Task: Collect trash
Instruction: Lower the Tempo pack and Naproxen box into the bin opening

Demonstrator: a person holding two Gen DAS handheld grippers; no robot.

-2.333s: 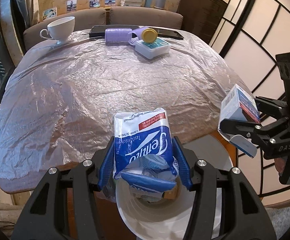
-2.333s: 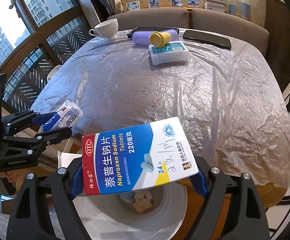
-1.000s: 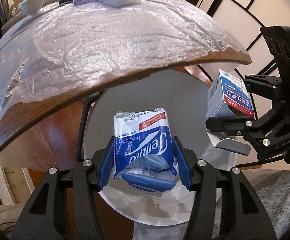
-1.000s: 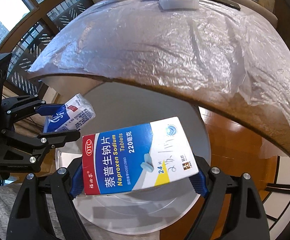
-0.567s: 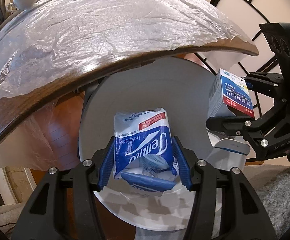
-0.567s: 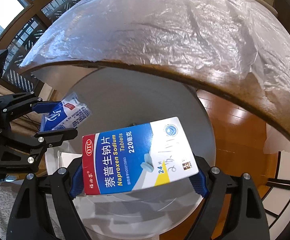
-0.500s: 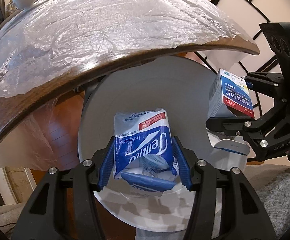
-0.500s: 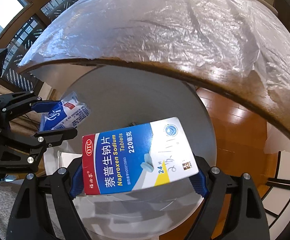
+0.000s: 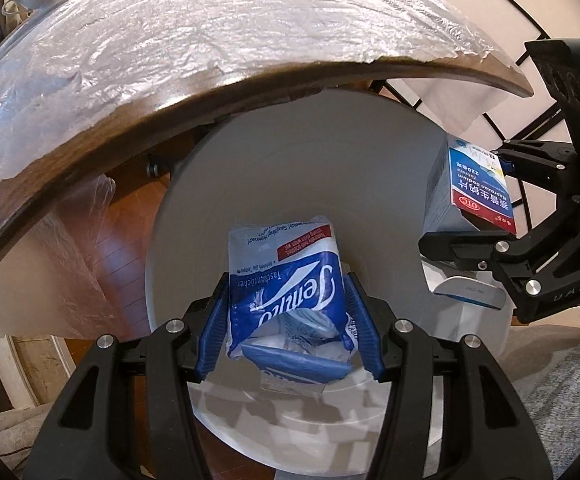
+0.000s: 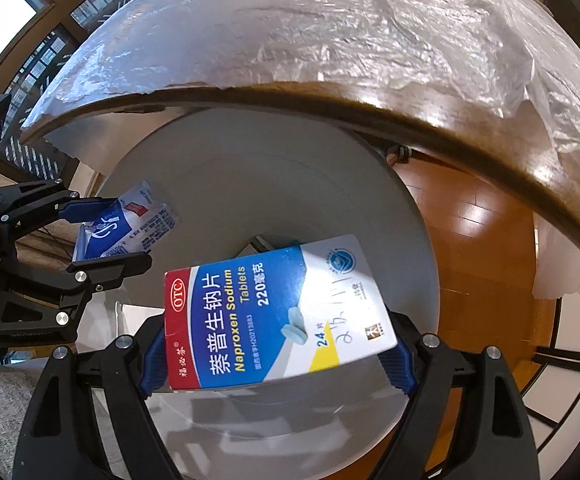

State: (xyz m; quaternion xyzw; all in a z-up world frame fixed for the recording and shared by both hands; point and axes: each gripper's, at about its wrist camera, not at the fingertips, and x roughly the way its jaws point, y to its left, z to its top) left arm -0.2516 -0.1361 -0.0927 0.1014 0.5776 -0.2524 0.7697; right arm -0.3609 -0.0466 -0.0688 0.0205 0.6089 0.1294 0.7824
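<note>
tongs grasp "tempo" tissue pack (image 9: 286,280) left, "naproxen sodium tablets" box (image 10: 274,312) right.

"Naproxen Sodium Tablets" on box (image 10: 274,312)

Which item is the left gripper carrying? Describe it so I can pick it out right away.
Below the plastic-covered table edge sits a round white bin. Over it, the left gripper clamps a soft blue-and-white tissue pack, crumpled and torn open. The right gripper beside it holds a rigid tablet box.
</note>
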